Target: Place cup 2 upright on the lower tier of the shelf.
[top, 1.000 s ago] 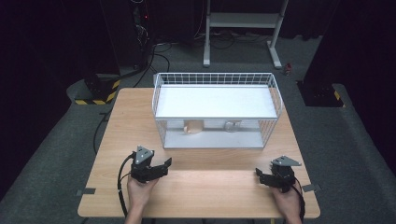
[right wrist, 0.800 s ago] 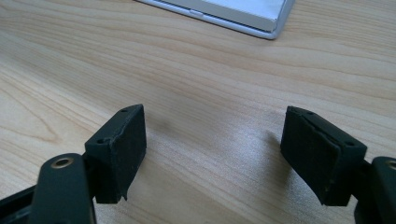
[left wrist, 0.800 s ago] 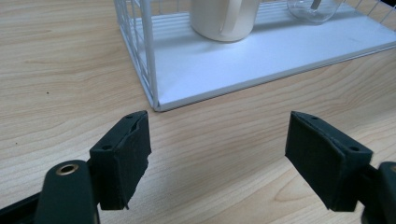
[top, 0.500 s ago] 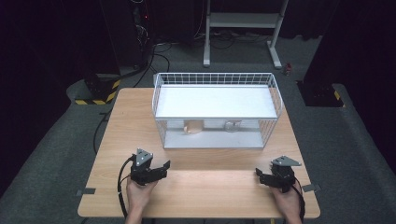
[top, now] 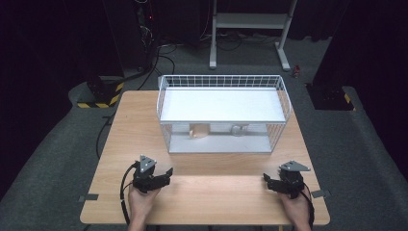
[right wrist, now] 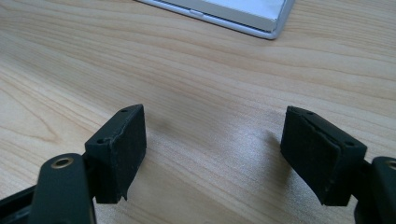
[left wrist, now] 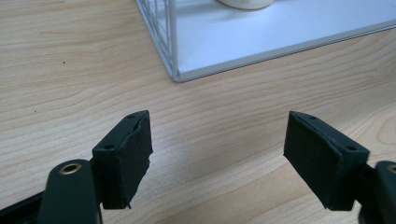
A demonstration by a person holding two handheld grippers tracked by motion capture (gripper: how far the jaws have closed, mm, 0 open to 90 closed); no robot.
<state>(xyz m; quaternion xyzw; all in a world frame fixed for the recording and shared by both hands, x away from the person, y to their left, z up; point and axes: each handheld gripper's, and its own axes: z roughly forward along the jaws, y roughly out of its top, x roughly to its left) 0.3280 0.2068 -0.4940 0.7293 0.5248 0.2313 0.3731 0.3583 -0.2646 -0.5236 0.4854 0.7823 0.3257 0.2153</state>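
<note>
Both grippers sit low at the near edge of the wooden desk [top: 144,130], left gripper [top: 163,177] and right gripper [top: 270,182] each with jaws wide apart, nothing between them. White wire rack [top: 223,113] stands mid-desk, a beige cup [top: 198,130] on its lower shelf.

Light wood-grain table [top: 216,192], white wire rack [top: 223,113], black hand-held gripper [top: 161,177], grey carpet [top: 57,159]

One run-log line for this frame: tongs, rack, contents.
left tongs: open, empty, on table | right tongs: open, empty | wire rack: centre-back | lower shelf: beige cup, clear item
</note>
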